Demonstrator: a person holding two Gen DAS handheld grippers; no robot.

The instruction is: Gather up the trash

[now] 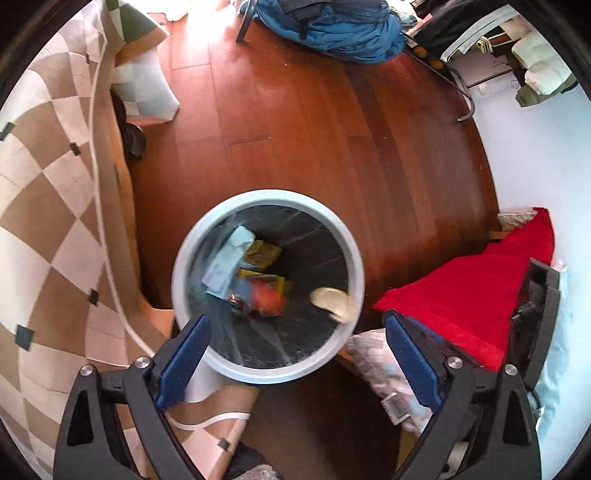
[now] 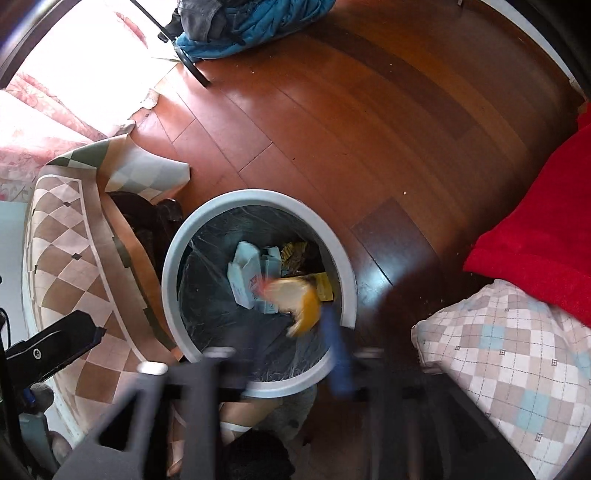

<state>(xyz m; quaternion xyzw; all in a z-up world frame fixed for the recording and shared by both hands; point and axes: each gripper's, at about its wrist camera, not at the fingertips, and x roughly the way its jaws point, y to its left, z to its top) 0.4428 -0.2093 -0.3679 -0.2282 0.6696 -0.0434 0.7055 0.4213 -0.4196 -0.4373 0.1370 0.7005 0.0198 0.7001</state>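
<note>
A round grey trash bin (image 1: 207,236) with a clear liner stands on the wooden floor; it also shows in the right wrist view (image 2: 177,240). Inside lie white cartons (image 1: 231,254), yellow wrappers (image 1: 264,253) and a red wrapper (image 1: 267,299). My left gripper (image 1: 295,354) is open and empty above the bin's near rim. A blurred pale piece of trash (image 1: 336,301) is in the air inside the bin. In the right wrist view it shows as a blurred yellow-white wrapper (image 2: 299,299) just ahead of my right gripper (image 2: 291,354), which is motion-blurred with its jaws apart.
A table with a checked oilcloth (image 1: 48,206) stands left of the bin. A bed with a red blanket (image 1: 476,291) and a checked pillow (image 2: 509,362) is on the right. A blue jacket (image 1: 343,29) lies on the floor beyond. My right gripper's body (image 1: 539,314) shows at the right edge.
</note>
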